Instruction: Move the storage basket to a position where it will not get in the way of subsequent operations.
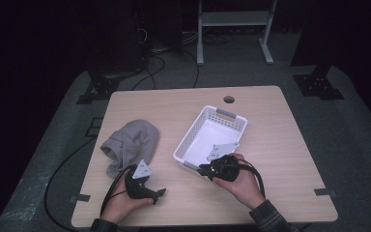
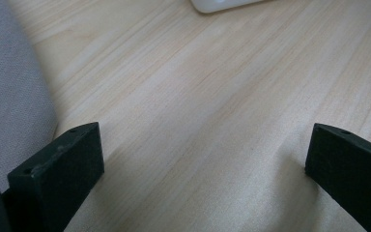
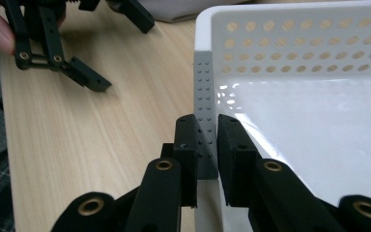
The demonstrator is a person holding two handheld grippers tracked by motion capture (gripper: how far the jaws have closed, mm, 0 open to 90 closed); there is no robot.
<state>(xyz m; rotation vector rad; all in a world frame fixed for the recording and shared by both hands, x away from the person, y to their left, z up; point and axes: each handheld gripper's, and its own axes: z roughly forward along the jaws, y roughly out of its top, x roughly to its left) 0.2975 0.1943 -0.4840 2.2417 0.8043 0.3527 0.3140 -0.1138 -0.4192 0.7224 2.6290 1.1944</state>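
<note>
1. Near the front edge of the table (image 1: 280, 121), right of centre, the right gripper (image 1: 207, 169) is clamped on the grey handle (image 3: 205, 116) at the near short end of the white basket (image 1: 207, 133).
2. The right gripper view gives the detail: one black pad sits on each side of the grey dotted handle strip, pressing it, basket wall with round holes to the right, glossy white floor inside. The high view hides that contact under the hand.
3. The basket lies diagonally mid-table, its far end pointing toward the back right, with a second grey handle there seen from the high view.
4. At the front left, the left gripper (image 1: 157, 192) is released: the left gripper view shows its jaws wide apart over bare wood with nothing between them.
5. The left gripper view puts grey fabric just beside one jaw; the high view shows it as a crumpled grey garment (image 1: 130, 142) near the left edge, well apart from the basket.
6. The right gripper view also catches the left gripper farther off, with a fingertip on it.
7. Counts: one basket, two handles, one garment, two grippers, one round hole (image 1: 229, 99) near the table's back edge.
</note>
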